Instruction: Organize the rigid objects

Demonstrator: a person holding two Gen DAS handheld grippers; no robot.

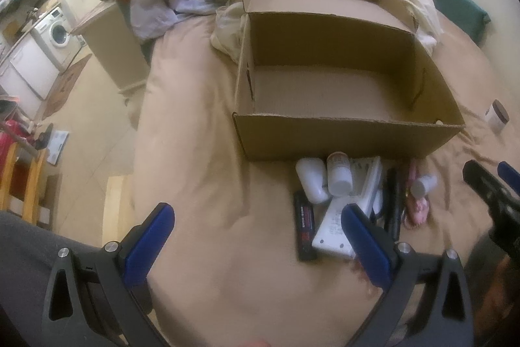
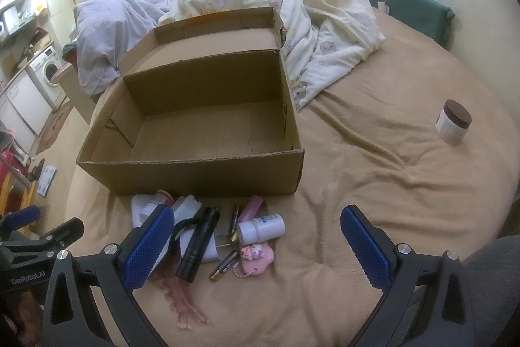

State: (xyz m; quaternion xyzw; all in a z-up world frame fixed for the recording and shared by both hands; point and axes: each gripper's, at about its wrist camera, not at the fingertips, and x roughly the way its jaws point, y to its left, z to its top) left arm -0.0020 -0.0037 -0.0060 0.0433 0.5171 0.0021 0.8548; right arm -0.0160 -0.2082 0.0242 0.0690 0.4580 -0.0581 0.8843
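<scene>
An open, empty cardboard box sits on the tan bed cover. Just in front of it lies a heap of small items: white bottles, a white pill bottle, a black flashlight, a black cartridge, a white charger, batteries and a pink keychain charm. My left gripper is open above the cover, its right finger over the heap's left side. My right gripper is open, hovering over the heap. Neither holds anything.
A brown-lidded white jar stands alone at the right of the bed. Crumpled bedding lies behind the box. A pink comb-like piece lies near my right gripper's left finger. The bed edge and floor are at the left.
</scene>
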